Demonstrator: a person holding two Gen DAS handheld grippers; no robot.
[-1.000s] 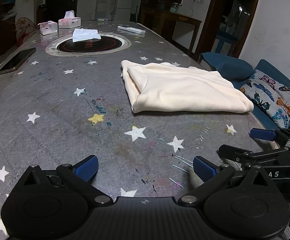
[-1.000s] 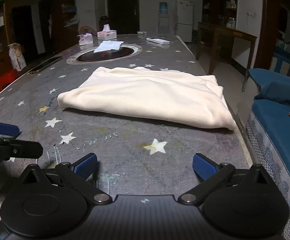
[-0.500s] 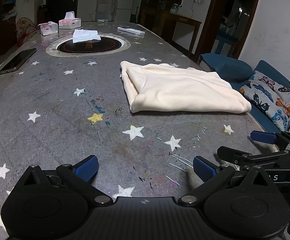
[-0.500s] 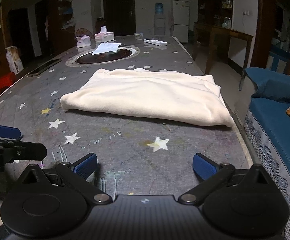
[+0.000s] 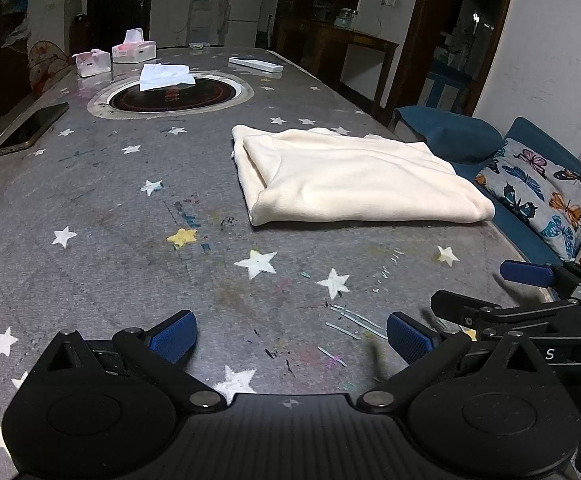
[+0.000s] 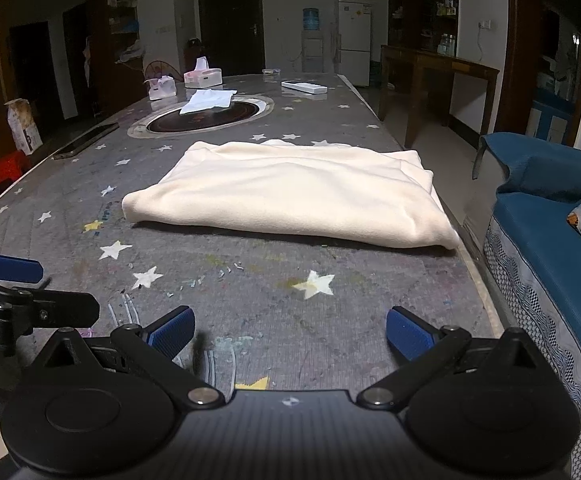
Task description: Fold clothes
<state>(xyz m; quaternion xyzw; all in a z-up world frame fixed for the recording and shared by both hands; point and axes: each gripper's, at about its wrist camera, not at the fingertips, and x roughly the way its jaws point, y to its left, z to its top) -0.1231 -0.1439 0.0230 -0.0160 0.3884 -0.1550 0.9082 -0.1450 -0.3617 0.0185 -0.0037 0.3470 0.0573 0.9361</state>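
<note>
A cream garment [image 5: 354, 178] lies folded into a flat rectangle on the grey star-patterned table [image 5: 102, 216], near its right edge. The same garment [image 6: 290, 196] fills the middle of the right wrist view. My left gripper [image 5: 290, 332] is open and holds nothing, well short of the cloth near the table's front. My right gripper [image 6: 290, 330] is open and holds nothing too, also back from the cloth. Each gripper shows at the edge of the other's view: the right one [image 5: 530, 292] and the left one [image 6: 14, 288].
A round dark cooktop inset [image 5: 170, 94] with a white cloth [image 5: 164, 76] on it sits mid-table. Tissue boxes [image 5: 134, 48], a remote [image 5: 255, 65] and a phone [image 5: 34, 128] lie farther off. A blue sofa with butterfly cushions [image 5: 542, 184] runs along the right edge.
Both grippers have drawn back slightly from the folded garment, which now looks a little farther away. The garment itself has not moved.
</note>
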